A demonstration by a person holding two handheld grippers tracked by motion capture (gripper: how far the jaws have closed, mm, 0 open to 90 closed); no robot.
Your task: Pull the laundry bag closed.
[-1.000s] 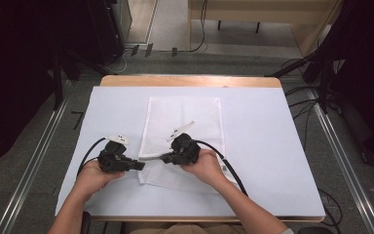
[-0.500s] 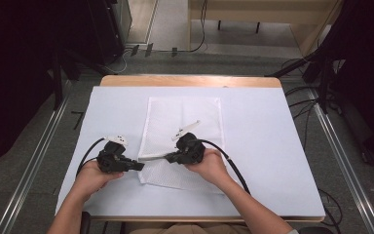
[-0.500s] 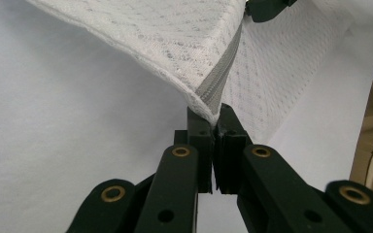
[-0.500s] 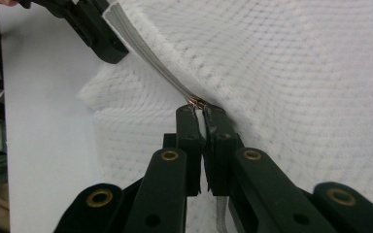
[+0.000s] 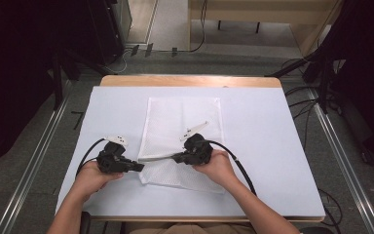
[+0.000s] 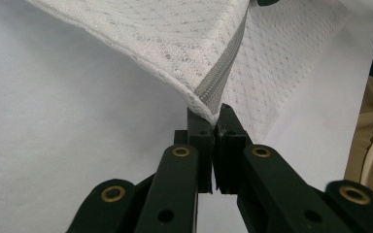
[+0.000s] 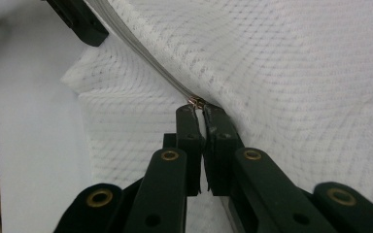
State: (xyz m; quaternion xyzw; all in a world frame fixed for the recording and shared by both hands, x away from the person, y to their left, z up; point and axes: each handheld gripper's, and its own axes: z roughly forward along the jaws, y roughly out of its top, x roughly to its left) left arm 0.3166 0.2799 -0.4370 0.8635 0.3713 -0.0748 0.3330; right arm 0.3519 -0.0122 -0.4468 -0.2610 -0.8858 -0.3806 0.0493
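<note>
With my left gripper point(image 6: 212, 116) clenched on the corner of the mesh bag point(image 5: 182, 124) mid-table and my right gripper point(image 7: 200, 108) pinching the zipper pull point(image 7: 196, 101), I risk it slipping free if tension slackens.

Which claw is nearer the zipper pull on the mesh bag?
Right. The right claw sits at the zipper pull; the left claw pinches the mesh bag at its zipper-end corner, away from the pull.
</note>
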